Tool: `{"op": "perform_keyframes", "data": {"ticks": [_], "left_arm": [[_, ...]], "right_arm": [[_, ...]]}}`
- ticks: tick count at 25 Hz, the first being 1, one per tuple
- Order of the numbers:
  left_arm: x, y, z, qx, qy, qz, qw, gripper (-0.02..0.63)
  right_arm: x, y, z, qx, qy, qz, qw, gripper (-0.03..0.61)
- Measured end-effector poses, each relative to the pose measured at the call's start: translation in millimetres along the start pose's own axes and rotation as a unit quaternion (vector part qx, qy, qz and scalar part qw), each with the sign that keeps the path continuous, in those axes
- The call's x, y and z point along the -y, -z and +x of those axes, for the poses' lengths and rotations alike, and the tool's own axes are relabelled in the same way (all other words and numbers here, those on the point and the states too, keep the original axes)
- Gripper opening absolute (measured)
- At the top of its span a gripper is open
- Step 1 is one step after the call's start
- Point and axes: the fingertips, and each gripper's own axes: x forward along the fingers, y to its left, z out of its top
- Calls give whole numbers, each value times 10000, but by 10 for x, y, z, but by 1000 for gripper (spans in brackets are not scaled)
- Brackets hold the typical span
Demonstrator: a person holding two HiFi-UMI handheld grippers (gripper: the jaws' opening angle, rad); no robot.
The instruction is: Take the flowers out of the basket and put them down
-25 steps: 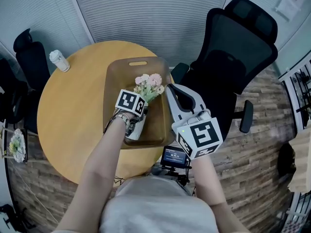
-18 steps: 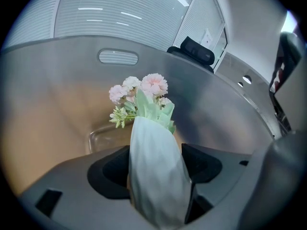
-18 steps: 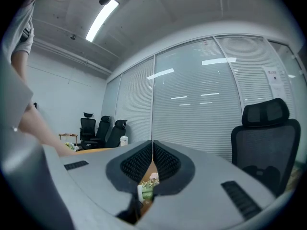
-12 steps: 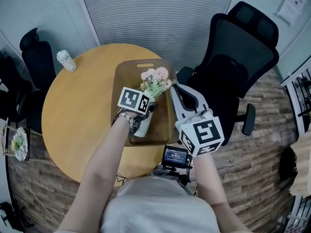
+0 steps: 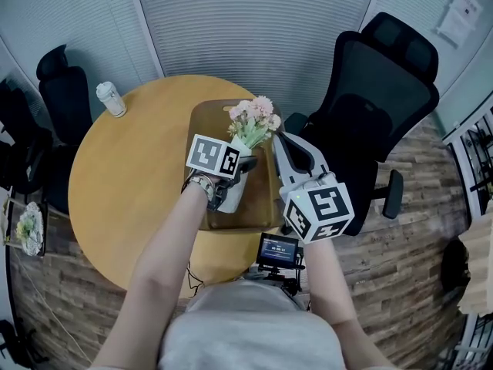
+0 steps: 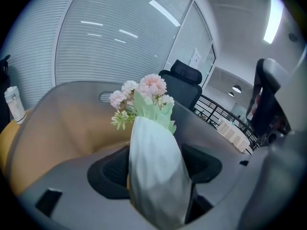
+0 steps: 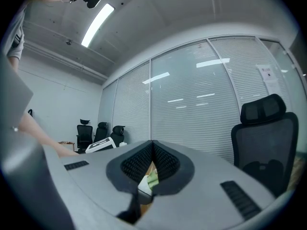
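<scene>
A bouquet of pink and white flowers (image 5: 254, 119) in a white paper wrap (image 5: 228, 194) is tilted over the brown tray-like basket (image 5: 263, 200) on the round wooden table (image 5: 123, 177). My left gripper (image 5: 240, 165) is shut on the wrap. In the left gripper view the wrap (image 6: 156, 176) fills the space between the jaws of the left gripper (image 6: 156, 163), with the flowers (image 6: 144, 97) sticking out beyond them and the basket (image 6: 67, 123) behind. My right gripper (image 5: 279, 142) hovers at the basket's right edge, shut and holding nothing. The right gripper (image 7: 152, 150) shows its pads pressed together.
A lidded paper cup (image 5: 112, 99) stands at the table's far left edge. A large black office chair (image 5: 370, 106) is right of the table, another chair (image 5: 60, 83) at the left. A small screen device (image 5: 277, 248) sits by the person's body.
The left gripper has carried the bouquet up and away from the person, so the flowers now sit further over the basket's far end. The right gripper has barely moved.
</scene>
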Motion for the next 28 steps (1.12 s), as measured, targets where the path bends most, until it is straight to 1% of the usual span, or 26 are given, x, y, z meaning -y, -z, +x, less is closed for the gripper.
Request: {"op": "perform_keyframes", "data": {"ticks": [6, 11, 14, 21, 28], "left_arm": [[110, -184, -178, 414, 110, 108, 9990, 337], [174, -288, -320, 681, 135, 212, 9974, 337], [218, -365, -438, 909, 156, 296, 9953, 337], [286, -573, -765, 1542, 26, 473, 9869, 337], [305, -728, -1062, 2120, -249, 838, 9734, 337]], "right_arm": [[-12, -9, -18, -8, 129, -14, 9999, 25], [-73, -2, -24, 11, 130, -19, 9999, 25], [-127, -3, -23, 6, 120, -42, 9999, 25], [-243, -25, -40, 133, 119, -17, 9998, 25], [-269, 10, -1, 208, 206, 48, 9996, 25]]}}
